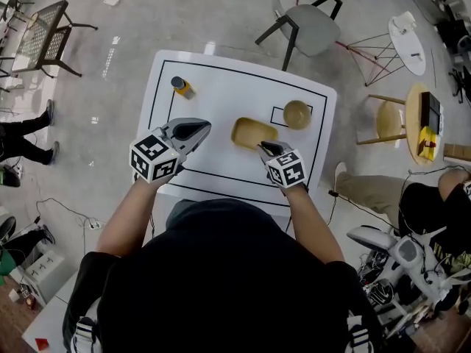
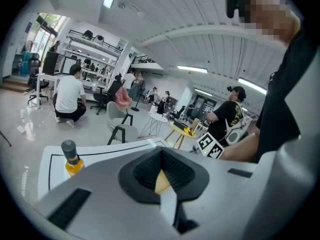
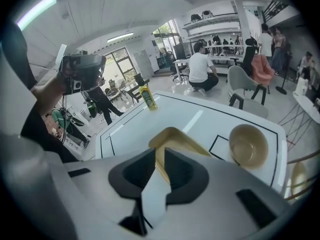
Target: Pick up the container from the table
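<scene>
Head view: a white table [image 1: 221,87] marked with black lines carries a tan container [image 1: 252,131] near its middle. A round bowl [image 1: 297,114] sits just beyond its right end, inside a small black outlined box. A bottle [image 1: 182,87] of yellow liquid stands well apart at the far left. The left gripper [image 1: 204,127] hovers over bare table to the left of the container, pointing at it with its jaws brought to a point. The right gripper [image 1: 265,147] points steeply down at the container's near right corner. A grey chair [image 1: 313,26] stands beyond the table.

Left gripper view: the left gripper [image 2: 161,151] is clenched with nothing in it, its dark pads meeting at the tips. A sliver of the container [image 2: 161,181] shows through the slot behind them. The bottle [image 2: 71,160] stands on the table [image 2: 100,151] to the left.

Right gripper view: the right gripper [image 3: 159,151] is released, with a narrow gap between its pads. The near rim of the container [image 3: 175,139] lies in line with that gap, and the pads are not pressing on it. The container rests flat on the table [image 3: 200,114]. The bowl [image 3: 248,145] is to its right and the bottle [image 3: 146,96] stands at the far edge.
</scene>
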`<act>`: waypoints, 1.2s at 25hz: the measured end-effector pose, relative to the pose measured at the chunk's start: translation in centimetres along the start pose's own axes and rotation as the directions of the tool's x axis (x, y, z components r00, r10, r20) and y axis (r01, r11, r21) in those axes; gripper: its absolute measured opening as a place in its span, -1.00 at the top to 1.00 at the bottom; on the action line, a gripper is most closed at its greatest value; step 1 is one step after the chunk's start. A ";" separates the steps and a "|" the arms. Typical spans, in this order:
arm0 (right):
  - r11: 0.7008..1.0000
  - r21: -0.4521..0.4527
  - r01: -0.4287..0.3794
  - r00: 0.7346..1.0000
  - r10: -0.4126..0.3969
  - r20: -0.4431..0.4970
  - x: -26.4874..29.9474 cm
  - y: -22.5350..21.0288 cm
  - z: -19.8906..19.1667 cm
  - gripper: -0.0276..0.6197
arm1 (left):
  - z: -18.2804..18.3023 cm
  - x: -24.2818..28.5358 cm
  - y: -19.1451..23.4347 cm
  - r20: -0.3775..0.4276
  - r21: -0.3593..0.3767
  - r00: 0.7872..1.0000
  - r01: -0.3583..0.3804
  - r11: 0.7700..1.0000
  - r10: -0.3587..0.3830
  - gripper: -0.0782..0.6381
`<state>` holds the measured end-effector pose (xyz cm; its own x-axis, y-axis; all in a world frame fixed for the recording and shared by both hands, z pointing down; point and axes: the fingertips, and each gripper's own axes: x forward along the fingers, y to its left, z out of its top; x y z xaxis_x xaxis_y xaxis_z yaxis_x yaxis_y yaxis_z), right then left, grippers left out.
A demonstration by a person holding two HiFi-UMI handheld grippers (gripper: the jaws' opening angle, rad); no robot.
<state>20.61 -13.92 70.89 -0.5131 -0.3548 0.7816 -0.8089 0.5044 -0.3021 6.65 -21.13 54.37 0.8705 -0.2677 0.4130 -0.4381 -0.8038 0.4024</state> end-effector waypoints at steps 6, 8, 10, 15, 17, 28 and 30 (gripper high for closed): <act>0.999 -0.025 -0.020 0.999 0.019 -0.041 1.1 0.4 -0.8 0.68 | -0.6 0.2 0.3 -0.005 -0.018 1.000 -0.002 1.000 0.002 0.76; 0.999 -0.038 -0.025 0.998 0.023 -0.054 1.5 0.6 -1.0 0.66 | -0.9 0.1 0.4 -0.008 -0.022 1.000 -0.003 1.000 0.003 0.76; 0.998 -0.051 -0.030 0.997 0.026 -0.068 1.7 0.7 -1.2 0.64 | -1.1 0.1 0.5 -0.012 -0.026 1.000 -0.003 1.000 0.003 0.76; 0.996 -0.073 -0.045 0.994 0.037 -0.107 2.7 0.8 -2.0 0.59 | -1.8 0.2 1.0 -0.017 -0.043 1.000 -0.005 0.999 0.004 0.76; 0.995 -0.083 -0.055 0.991 0.044 -0.126 3.1 1.0 -2.4 0.58 | -2.0 0.3 1.2 -0.017 -0.049 1.000 -0.006 0.999 0.006 0.76; 0.990 -0.122 -0.067 0.981 0.043 -0.190 4.9 0.5 -3.5 0.55 | -2.7 1.0 2.4 -0.027 -0.068 1.000 -0.011 0.998 0.010 0.76; 0.989 -0.131 -0.071 0.979 0.044 -0.198 5.1 0.4 -3.7 0.54 | -2.9 1.1 2.5 -0.029 -0.072 1.000 -0.013 0.997 0.011 0.76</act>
<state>18.75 -12.65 76.75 -0.4815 -0.1695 0.8599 -0.7257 0.6272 -0.2828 5.87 -21.87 58.18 0.8589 -0.2610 0.4407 -0.4643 -0.7598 0.4551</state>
